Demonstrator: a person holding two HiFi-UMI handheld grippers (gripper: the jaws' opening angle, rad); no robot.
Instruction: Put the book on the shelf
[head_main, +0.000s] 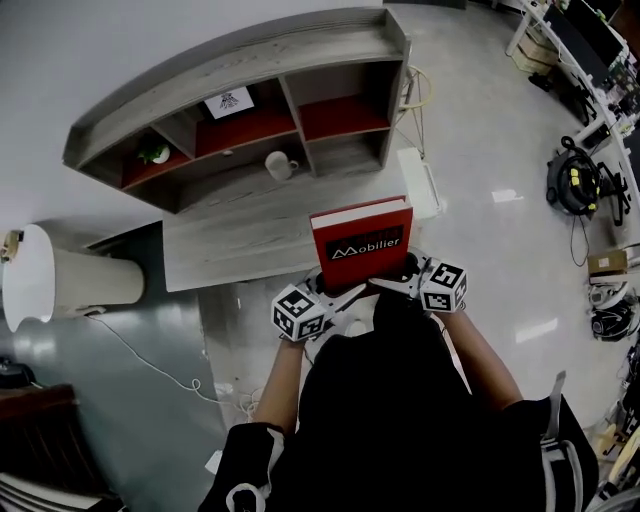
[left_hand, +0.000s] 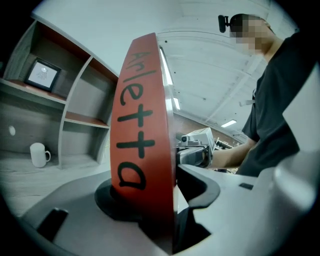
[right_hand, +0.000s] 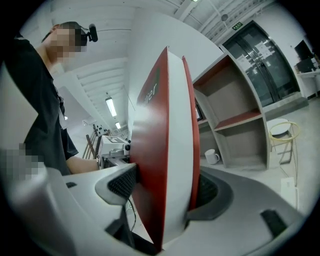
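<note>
Together, left tongs (head_main: 340, 295) and right tongs (head_main: 396, 283) clamp the book (head_main: 361, 243) at its near edge.

free — shelf (head_main: 250, 55) right bays open | obstacle — mug (head_main: 280, 165) on lower ledge

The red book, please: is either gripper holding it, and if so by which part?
Both hold the book: the left gripper clamps its spine edge, the right gripper its page edge, each at the end nearest the person.

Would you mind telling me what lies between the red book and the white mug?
Nothing: only bare grey shelf surface separates book from mug, seen in the head view.
</note>
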